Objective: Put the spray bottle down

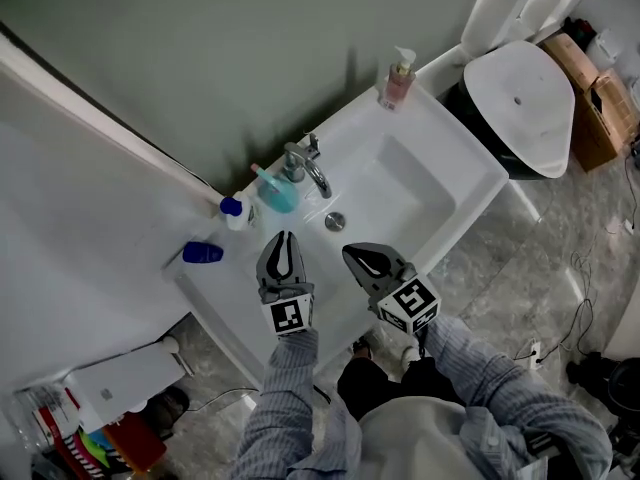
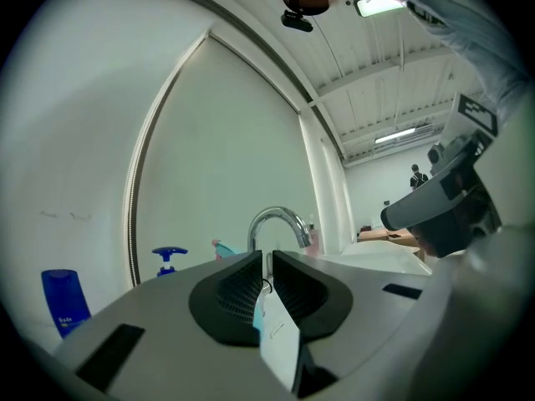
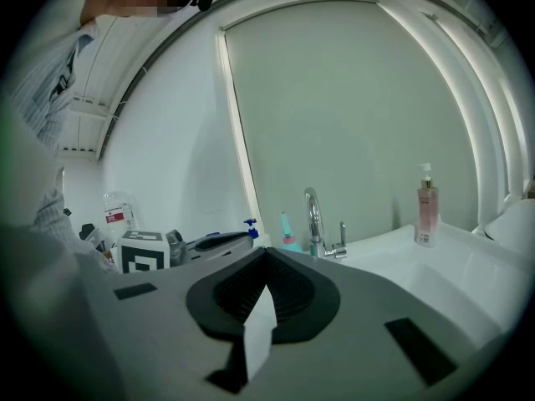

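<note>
The spray bottle (image 1: 233,211), white with a blue trigger head, stands on the left back corner of the white sink counter (image 1: 440,138). Its blue head also shows in the left gripper view (image 2: 170,257) and the right gripper view (image 3: 250,224). My left gripper (image 1: 281,244) hovers over the counter's front edge, apart from the bottle, its jaws nearly together with nothing between them (image 2: 267,257). My right gripper (image 1: 352,254) hangs beside it over the front of the basin, shut and holding nothing (image 3: 266,253).
A blue bottle (image 1: 203,253) lies on the counter's left end. A teal cup with a toothbrush (image 1: 278,193) stands by the chrome faucet (image 1: 310,168). A pink pump bottle (image 1: 398,78) stands at the far corner. A toilet (image 1: 520,103) is at the right.
</note>
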Demonstrator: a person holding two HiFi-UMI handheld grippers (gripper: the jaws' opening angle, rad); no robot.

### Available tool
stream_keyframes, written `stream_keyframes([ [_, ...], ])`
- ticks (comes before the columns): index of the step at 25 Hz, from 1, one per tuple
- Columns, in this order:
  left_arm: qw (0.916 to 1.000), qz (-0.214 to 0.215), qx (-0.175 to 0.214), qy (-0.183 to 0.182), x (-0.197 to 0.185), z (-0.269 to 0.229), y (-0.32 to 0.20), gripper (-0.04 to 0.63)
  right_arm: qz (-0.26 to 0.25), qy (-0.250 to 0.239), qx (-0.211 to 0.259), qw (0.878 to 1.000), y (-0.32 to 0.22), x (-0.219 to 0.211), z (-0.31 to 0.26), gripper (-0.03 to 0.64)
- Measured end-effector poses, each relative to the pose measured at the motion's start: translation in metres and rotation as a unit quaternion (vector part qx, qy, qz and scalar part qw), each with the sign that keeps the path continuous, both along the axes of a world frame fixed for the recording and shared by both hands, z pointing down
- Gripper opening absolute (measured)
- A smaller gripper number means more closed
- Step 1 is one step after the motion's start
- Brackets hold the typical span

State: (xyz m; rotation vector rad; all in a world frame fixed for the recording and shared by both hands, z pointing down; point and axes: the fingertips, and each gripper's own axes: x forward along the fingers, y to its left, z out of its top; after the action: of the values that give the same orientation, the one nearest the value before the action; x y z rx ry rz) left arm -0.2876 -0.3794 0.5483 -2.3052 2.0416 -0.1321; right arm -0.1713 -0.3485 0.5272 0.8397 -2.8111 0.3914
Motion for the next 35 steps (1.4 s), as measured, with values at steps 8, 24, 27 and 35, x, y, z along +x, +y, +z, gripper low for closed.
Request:
stream_keyframes([
  [8,0.9999,0.012,-0.008,-0.002,0.016,-0.04,0.046,0.003,-0.011,-0.006,0.017,1.0,0.023,0.009,-0.032,0.015],
  [24,0.9989,0.039,-0.023,-0.011,0.045,-0.081,0.113,0.002,-0.011,-0.012,0.032,0.999,0.056,0.034,-0.062,0.015],
  [27,0.9989,0.042,-0.018,-0.011,0.049,-0.085,0.119,0.002,-0.013,-0.009,0.034,0.999,0.06,0.036,-0.063,0.015],
  [35,0.999,0.04,-0.015,-0.012,0.049,-0.089,0.126,0.002,-0.015,-0.007,0.036,0.999,0.067,0.032,-0.066,0.014],
])
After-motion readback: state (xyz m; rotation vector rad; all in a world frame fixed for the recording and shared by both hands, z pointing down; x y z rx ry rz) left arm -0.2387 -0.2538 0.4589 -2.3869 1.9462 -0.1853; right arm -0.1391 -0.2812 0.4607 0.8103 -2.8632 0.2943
